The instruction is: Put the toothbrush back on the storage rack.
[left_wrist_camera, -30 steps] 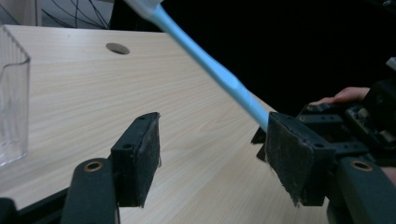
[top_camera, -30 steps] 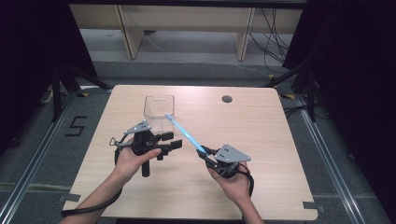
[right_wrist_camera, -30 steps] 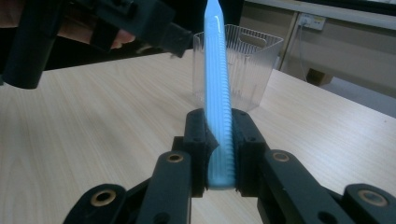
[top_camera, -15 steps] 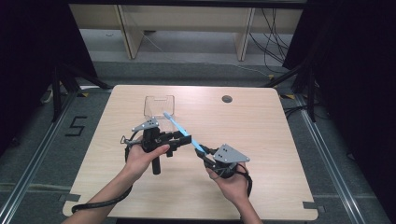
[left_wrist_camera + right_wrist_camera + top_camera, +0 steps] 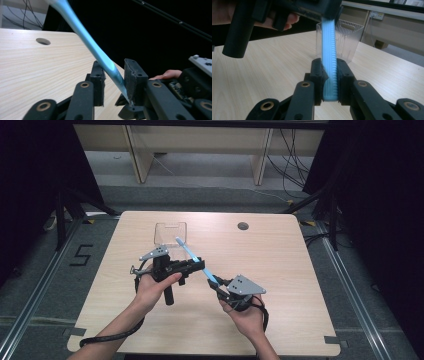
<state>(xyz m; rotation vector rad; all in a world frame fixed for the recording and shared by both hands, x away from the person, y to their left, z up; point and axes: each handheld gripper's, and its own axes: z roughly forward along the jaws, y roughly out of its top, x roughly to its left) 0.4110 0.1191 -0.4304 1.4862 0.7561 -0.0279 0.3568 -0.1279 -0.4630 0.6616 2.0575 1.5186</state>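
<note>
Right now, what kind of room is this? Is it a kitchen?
Not a kitchen. It looks like a lab or workshop set up for recording: a plain wooden table with dark curtains at the sides, loose cables on the floor behind it, and a number marked on the floor.

Black jaws clamp a ribbed blue toothbrush (image 5: 329, 62) before a clear cup (image 5: 347, 40).
</note>
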